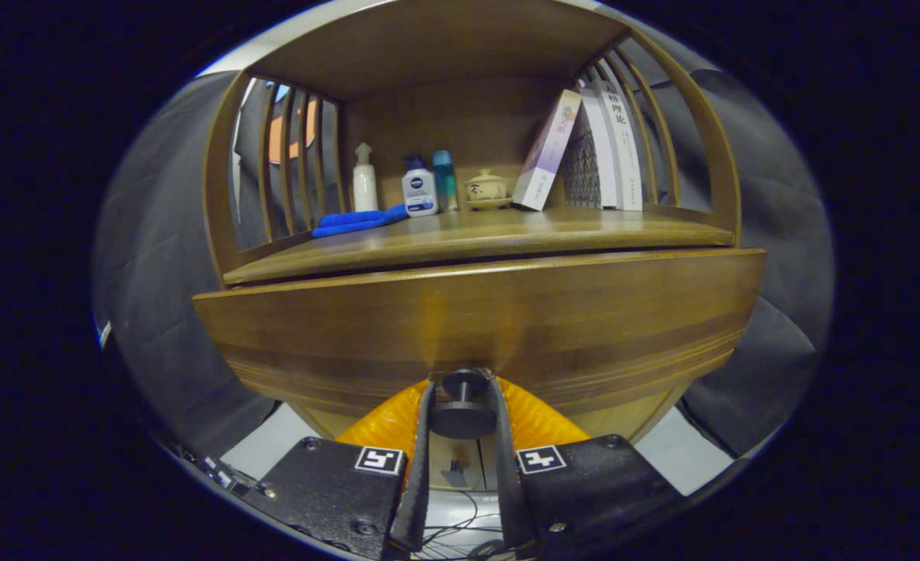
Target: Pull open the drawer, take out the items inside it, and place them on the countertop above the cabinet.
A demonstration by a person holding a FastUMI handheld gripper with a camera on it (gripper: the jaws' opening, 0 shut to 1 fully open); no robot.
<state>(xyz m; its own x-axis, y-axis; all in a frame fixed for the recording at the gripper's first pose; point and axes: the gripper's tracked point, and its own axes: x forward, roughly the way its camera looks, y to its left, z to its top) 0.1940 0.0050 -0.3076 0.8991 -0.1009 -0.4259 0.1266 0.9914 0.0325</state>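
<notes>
Drawer point(475, 319) sits w/ its front pulled a bit proud of the cabinet, dark round knob point(462, 409) low at centre of the front. Gripper point(463, 389) right on it: both fingers pinch the knob's stem from either side, clamped. Tabletop point(506, 234) above the drawer carries a blue cloth point(358, 220), white pump bottle point(364, 181), white & blue bottle point(420, 187), teal bottle point(444, 179), small lidded cup point(487, 188), then leaning books point(584, 152) to the right.
</notes>
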